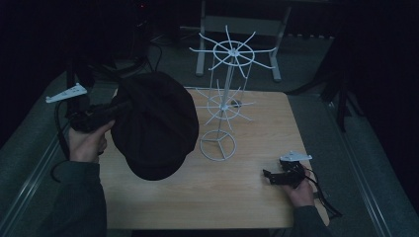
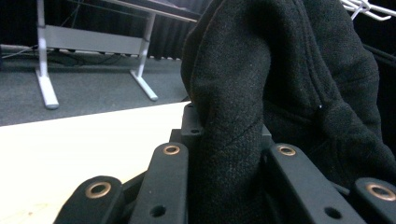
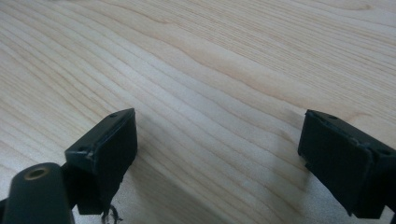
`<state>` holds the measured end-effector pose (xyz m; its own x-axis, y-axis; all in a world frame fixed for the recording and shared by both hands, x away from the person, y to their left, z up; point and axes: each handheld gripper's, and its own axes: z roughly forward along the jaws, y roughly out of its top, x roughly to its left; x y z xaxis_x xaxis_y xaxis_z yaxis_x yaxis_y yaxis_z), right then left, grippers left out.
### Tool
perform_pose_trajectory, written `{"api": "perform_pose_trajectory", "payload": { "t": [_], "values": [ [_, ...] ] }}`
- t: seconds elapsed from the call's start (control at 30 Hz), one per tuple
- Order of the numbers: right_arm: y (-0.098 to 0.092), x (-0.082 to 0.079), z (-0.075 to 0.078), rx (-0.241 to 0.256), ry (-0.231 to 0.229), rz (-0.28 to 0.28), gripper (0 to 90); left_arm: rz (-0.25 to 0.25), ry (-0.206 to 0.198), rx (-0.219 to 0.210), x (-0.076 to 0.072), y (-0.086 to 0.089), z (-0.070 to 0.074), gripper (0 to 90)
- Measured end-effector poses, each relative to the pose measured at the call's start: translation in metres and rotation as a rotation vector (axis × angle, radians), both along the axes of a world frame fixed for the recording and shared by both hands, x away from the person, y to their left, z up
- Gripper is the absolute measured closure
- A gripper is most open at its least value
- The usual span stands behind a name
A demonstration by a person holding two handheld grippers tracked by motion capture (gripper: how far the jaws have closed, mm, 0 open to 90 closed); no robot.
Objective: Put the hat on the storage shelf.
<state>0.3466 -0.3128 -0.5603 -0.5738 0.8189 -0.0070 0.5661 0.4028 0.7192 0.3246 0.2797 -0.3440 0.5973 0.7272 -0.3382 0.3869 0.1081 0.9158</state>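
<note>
Left gripper (image 1: 116, 109) clamped on the one black cap (image 1: 155, 123), lifted over the bench (image 1: 237, 197).

From my seat I read this as the carry step: in the left gripper view a fold of the cap's fabric sits pinched between the jaws, and the cap hangs clear of the bench's left side, just beside the white wire rack (image 1: 225, 98). My right gripper (image 1: 271, 176) rests low at the bench's right front with its jaws spread wide and nothing between them, bare wood under them. Next, I judge, I need to raise the cap and settle it over one of the rack's prongs without knocking the light stand. Count: one cap, one rack with two tiers of prongs, two grippers.
</note>
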Motion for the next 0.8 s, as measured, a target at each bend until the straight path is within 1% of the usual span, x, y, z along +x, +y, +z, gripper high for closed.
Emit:
{"api": "perform_pose_trajectory", "payload": {
  "t": [0.17,0.6,0.8],
  "values": [
    [0.000,0.000,0.000,0.000,0.000,0.000,11.7,-0.003,-0.008,-0.006,0.000,0.000,0.003,77.2],
    [0.000,0.000,0.000,0.001,-0.002,-0.005,13.1,-0.023,-0.029,-0.052,0.003,-0.001,0.011,77.2],
    [0.000,0.000,0.000,0.001,-0.002,-0.005,13.1,-0.034,-0.039,-0.052,0.004,-0.003,0.016,77.2]
  ]
}}
